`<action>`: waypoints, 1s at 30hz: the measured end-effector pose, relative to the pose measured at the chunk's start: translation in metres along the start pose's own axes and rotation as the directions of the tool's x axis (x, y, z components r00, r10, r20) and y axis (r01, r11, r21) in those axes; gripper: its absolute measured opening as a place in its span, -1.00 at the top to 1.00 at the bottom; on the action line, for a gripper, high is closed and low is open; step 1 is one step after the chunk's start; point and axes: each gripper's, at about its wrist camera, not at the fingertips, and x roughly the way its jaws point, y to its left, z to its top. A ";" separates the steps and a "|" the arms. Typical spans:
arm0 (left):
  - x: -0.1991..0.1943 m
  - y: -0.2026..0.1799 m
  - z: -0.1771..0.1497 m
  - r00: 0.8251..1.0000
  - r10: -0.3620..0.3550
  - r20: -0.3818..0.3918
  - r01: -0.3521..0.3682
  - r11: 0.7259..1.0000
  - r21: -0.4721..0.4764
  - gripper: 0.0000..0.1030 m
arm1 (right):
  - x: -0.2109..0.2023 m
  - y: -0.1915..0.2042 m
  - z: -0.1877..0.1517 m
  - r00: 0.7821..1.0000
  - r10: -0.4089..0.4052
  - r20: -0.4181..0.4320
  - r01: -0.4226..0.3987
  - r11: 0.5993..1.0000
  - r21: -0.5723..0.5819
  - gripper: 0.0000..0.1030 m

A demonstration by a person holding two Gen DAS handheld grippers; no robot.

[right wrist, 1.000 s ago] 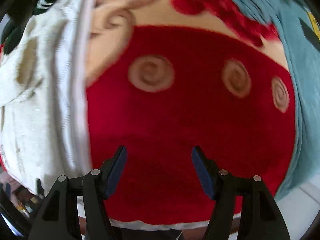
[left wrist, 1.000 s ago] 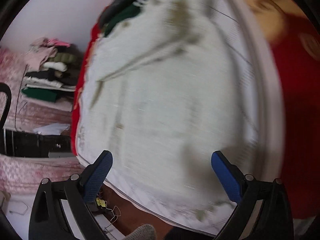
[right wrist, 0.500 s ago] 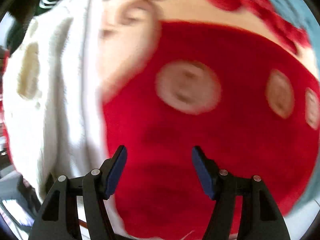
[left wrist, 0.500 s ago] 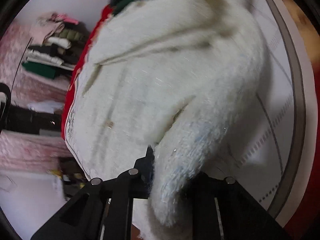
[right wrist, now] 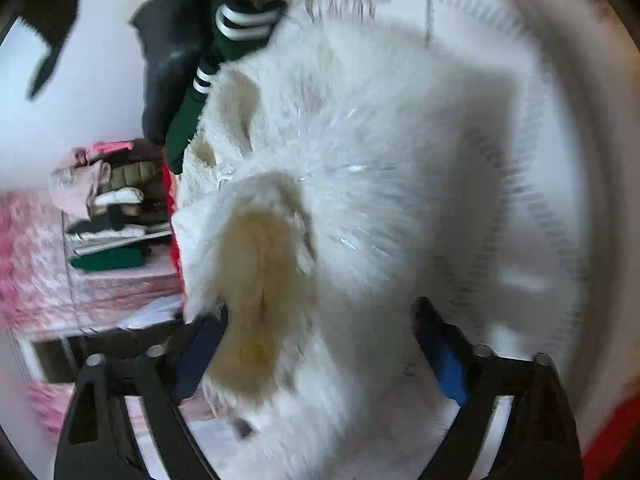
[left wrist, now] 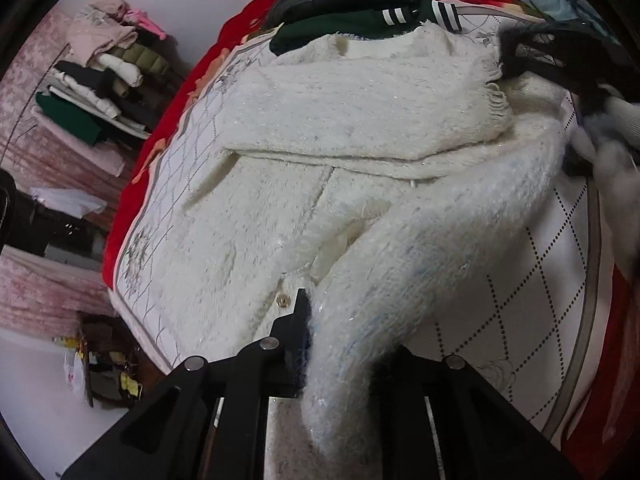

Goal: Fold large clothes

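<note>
**Sleeve pinched, right jaws closing in**

I see the white fluffy sweater (left wrist: 320, 152) spread flat on the quilted mat (left wrist: 560, 280). My left gripper (left wrist: 340, 344) clenches its sleeve (left wrist: 420, 272). My right gripper (right wrist: 320, 344) is closing around sweater fabric, pads not yet pressing.

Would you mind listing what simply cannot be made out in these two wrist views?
- Left wrist view: the left gripper is shut on the white fluffy sweater; its sleeve hides the right-hand finger.
- Left wrist view: the right gripper is a dark blur at the upper right edge.
- Right wrist view: motion blur smears the sweater; the right gripper's jaws are closing, but contact with the fabric is unclear.
- Both views: the stacked clothes are too small to identify.
</note>
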 end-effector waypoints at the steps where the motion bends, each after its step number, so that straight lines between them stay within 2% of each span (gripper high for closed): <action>1: 0.002 0.007 0.001 1.000 -0.020 -0.001 0.020 1.000 -0.004 0.81 | 0.009 0.006 0.003 0.999 -0.039 -0.002 0.039 0.999 0.018 0.39; 2: 0.002 0.012 0.002 0.999 -0.037 -0.001 0.037 0.999 -0.003 0.81 | 0.023 0.017 0.011 0.996 -0.088 0.011 0.088 0.996 0.018 0.43; 5: 0.001 0.039 0.006 0.995 -0.100 -0.001 0.100 0.995 -0.007 0.81 | 0.061 0.063 0.009 0.988 -0.144 0.053 0.145 0.989 -0.018 0.56; 11: -0.006 0.120 0.019 0.971 -0.238 -0.003 0.238 0.970 -0.055 0.81 | 0.048 0.186 -0.029 0.960 -0.262 0.101 0.276 0.948 -0.160 0.60; 15: 0.017 0.183 0.030 0.952 -0.303 -0.035 0.294 0.942 -0.161 0.81 | 0.080 0.260 -0.038 0.928 -0.357 0.102 0.372 0.893 -0.254 0.60; 16: 0.030 0.201 0.032 0.947 -0.317 -0.048 0.302 0.932 -0.200 0.80 | 0.079 0.264 -0.048 0.921 -0.376 0.100 0.388 0.881 -0.269 0.60; 18: 0.056 0.226 0.032 0.937 -0.341 -0.080 0.309 0.913 -0.267 0.78 | 0.127 0.300 -0.051 0.891 -0.447 0.074 0.447 0.839 -0.309 0.60; 19: 0.072 0.240 0.031 0.929 -0.358 -0.099 0.313 0.899 -0.306 0.67 | 0.145 0.310 -0.056 0.878 -0.475 0.064 0.469 0.824 -0.318 0.60; 20: 0.084 0.248 0.029 0.922 -0.370 -0.115 0.315 0.888 -0.335 0.67 | 0.165 0.319 -0.059 0.858 -0.511 0.054 0.497 0.800 -0.336 0.60; 21: 0.100 0.259 0.026 0.913 -0.387 -0.130 0.316 0.872 -0.373 0.66 | 0.195 0.329 -0.061 0.824 -0.565 0.042 0.538 0.757 -0.372 0.57; 22: 0.120 0.272 0.021 0.900 -0.413 -0.142 0.321 0.846 -0.425 0.63 | 0.223 0.333 -0.061 0.800 -0.599 0.032 0.566 0.736 -0.371 0.51; 23: 0.133 0.281 0.016 0.892 -0.426 -0.151 0.319 0.829 -0.459 0.61 | 0.244 0.336 -0.058 0.790 -0.613 0.019 0.577 0.732 -0.362 0.42; 24: 0.144 0.294 0.012 0.886 -0.436 -0.158 0.310 0.811 -0.497 0.53 | 0.274 0.338 -0.059 0.771 -0.637 -0.015 0.585 0.717 -0.378 0.23; 25: 0.154 0.304 0.007 0.882 -0.445 -0.156 0.305 0.791 -0.531 0.39 | 0.292 0.339 -0.061 0.764 -0.644 -0.040 0.579 0.712 -0.397 -0.07; 26: 0.163 0.317 0.001 0.883 -0.443 -0.154 0.287 0.771 -0.569 0.26 | 0.308 0.337 -0.059 0.768 -0.638 -0.061 0.564 0.717 -0.410 -0.26; 27: 0.167 0.329 -0.004 0.889 -0.432 -0.151 0.266 0.758 -0.596 -0.06 | 0.322 0.341 -0.058 0.788 -0.610 -0.089 0.525 0.740 -0.419 -0.60; 28: 0.171 0.340 -0.009 0.894 -0.427 -0.138 0.257 0.739 -0.622 -0.33 | 0.325 0.348 -0.058 0.827 -0.550 -0.113 0.459 0.778 -0.428 -0.72; 29: 0.175 0.350 -0.015 0.901 -0.414 -0.128 0.240 0.723 -0.648 -0.43 | 0.328 0.354 -0.056 0.857 -0.500 -0.126 0.405 0.804 -0.436 -0.72; 30: 0.178 0.356 -0.019 0.908 -0.398 -0.132 0.219 0.718 -0.661 -0.47 | 0.317 0.359 -0.057 0.904 -0.395 -0.162 0.292 0.849 -0.439 -0.72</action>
